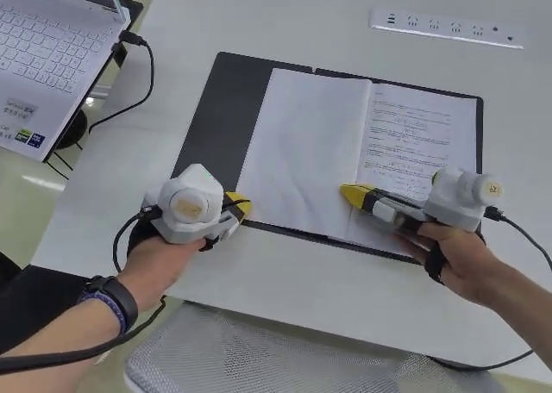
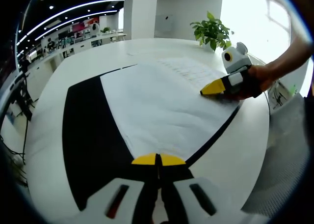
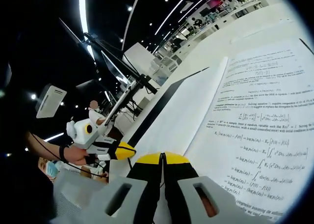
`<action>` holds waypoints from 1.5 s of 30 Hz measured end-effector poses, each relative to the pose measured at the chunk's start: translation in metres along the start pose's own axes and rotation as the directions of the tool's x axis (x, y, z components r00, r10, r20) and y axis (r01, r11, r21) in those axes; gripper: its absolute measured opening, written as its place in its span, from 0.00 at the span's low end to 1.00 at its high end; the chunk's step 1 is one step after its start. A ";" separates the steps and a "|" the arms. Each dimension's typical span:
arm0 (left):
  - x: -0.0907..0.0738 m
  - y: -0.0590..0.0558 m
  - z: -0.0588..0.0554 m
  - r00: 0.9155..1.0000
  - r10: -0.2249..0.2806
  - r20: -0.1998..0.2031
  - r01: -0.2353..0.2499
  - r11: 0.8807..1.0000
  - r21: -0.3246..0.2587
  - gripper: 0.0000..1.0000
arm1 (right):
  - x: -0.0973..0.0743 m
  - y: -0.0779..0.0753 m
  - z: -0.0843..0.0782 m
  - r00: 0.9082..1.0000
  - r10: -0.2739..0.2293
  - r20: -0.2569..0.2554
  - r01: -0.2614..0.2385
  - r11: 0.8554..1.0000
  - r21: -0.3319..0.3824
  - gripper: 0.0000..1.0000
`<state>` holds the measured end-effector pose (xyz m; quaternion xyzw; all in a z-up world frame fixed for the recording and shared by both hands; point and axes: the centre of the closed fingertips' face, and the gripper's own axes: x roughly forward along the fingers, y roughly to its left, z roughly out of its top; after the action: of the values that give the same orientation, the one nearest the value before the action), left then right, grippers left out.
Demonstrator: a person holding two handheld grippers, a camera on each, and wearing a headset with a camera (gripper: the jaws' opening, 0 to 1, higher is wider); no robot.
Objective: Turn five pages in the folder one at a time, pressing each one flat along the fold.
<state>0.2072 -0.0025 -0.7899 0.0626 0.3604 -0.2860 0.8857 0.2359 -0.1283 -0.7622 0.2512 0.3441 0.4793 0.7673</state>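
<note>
White table (image 1: 259,14); black folder (image 1: 226,109) lies open mid-table, with blank page (image 1: 302,143) on its left and printed page (image 1: 423,134) on its right; laptop (image 1: 43,40) far left; power strip (image 1: 444,27) far right. Right gripper (image 1: 354,192) sits at the near end of the fold, jaws pressed together, nothing between them, tips on the paper; left gripper (image 1: 239,206) just beside the blank page's near left corner, jaws likewise pressed together, empty.

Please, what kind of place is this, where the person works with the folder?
Most likely an open-plan office. The head view shows a laptop, and a power strip on a white table. The left gripper view shows a plant and rows of desks under long ceiling lights.
</note>
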 end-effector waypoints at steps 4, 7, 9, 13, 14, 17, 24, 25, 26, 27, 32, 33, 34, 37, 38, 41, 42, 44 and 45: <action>0.000 0.000 0.000 1.000 0.001 0.002 -0.001 1.000 -0.002 0.00 | -0.003 0.006 -0.010 1.000 0.010 -0.015 -0.010 1.000 0.015 0.00; 0.000 0.000 0.000 1.000 0.004 0.003 -0.004 1.000 -0.006 0.00 | -0.005 0.012 -0.017 0.999 0.021 -0.031 -0.020 1.000 0.014 0.00; 0.000 0.000 0.000 1.000 0.006 0.005 -0.006 1.000 -0.008 0.00 | -0.006 0.014 -0.022 0.999 0.026 -0.037 -0.026 1.000 0.014 0.00; 0.000 -0.001 0.000 1.000 0.003 0.004 -0.003 1.000 -0.006 0.00 | -0.009 0.018 -0.029 0.999 0.031 -0.030 -0.030 0.999 0.031 0.00; 0.000 -0.001 0.000 1.000 0.002 0.003 -0.002 1.000 -0.004 0.00 | -0.009 0.019 -0.030 0.999 0.031 -0.028 -0.030 0.999 0.035 0.00; -0.001 -0.001 0.000 1.000 0.001 0.002 -0.001 1.000 -0.004 0.00 | -0.011 0.022 -0.035 0.999 0.035 -0.026 -0.034 0.999 0.039 0.00; 0.000 0.000 0.000 1.000 0.002 0.003 -0.002 1.000 -0.005 0.00 | -0.014 0.029 -0.041 0.999 0.040 -0.034 -0.039 0.999 0.038 0.00; 0.000 -0.001 0.000 1.000 0.002 0.003 -0.002 1.000 -0.005 0.00 | -0.014 0.029 -0.042 0.999 0.041 -0.035 -0.039 0.998 0.041 0.00; 0.000 -0.001 0.000 1.000 0.002 0.003 -0.002 1.000 -0.005 0.00 | -0.015 0.029 -0.042 0.999 0.040 -0.036 -0.039 0.998 0.045 0.00; 0.000 0.000 0.000 1.000 0.002 0.003 -0.002 1.000 -0.006 0.00 | -0.015 0.029 -0.042 0.999 0.040 -0.035 -0.038 0.998 0.045 0.00; 0.000 0.000 0.000 1.000 0.004 0.004 -0.004 1.000 -0.009 0.00 | -0.015 0.030 -0.043 0.998 0.039 -0.045 -0.038 0.999 0.036 0.00; 0.000 0.000 0.000 1.000 0.004 0.004 -0.004 1.000 -0.011 0.00 | -0.015 0.030 -0.044 0.998 0.040 -0.047 -0.038 0.999 0.037 0.00; 0.000 0.000 0.000 1.000 0.003 0.006 -0.003 1.000 -0.015 0.00 | -0.016 0.030 -0.044 0.998 0.040 -0.048 -0.038 0.999 0.037 0.00; 0.000 0.000 0.000 1.000 0.001 0.007 -0.001 1.000 -0.017 0.00 | -0.016 0.030 -0.045 0.998 0.041 -0.052 -0.040 0.999 0.035 0.00; 0.000 0.000 0.000 1.000 0.001 0.006 -0.001 1.000 -0.015 0.00 | -0.016 0.030 -0.045 0.998 0.041 -0.053 -0.039 0.999 0.034 0.00; 0.000 0.000 0.000 1.000 0.001 0.005 -0.001 1.000 -0.014 0.00 | -0.016 0.029 -0.045 0.998 0.040 -0.056 -0.039 0.999 0.035 0.00; 0.000 0.000 0.000 1.000 0.001 0.004 -0.001 1.000 -0.008 0.00 | -0.016 0.029 -0.045 0.998 0.039 -0.058 -0.037 0.999 0.033 0.00; 0.000 0.000 0.000 1.000 0.002 0.000 -0.002 1.000 0.004 0.00 | -0.016 0.029 -0.045 0.998 0.037 -0.059 -0.035 0.999 0.033 0.00; 0.000 -0.001 0.000 1.000 0.001 0.000 -0.001 1.000 0.005 0.00 | -0.016 0.029 -0.045 0.998 0.035 -0.060 -0.033 0.999 0.033 0.00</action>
<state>0.2062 -0.0033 -0.7900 0.0649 0.3599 -0.2864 0.8856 0.1799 -0.1287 -0.7659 0.2548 0.3704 0.4941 0.7441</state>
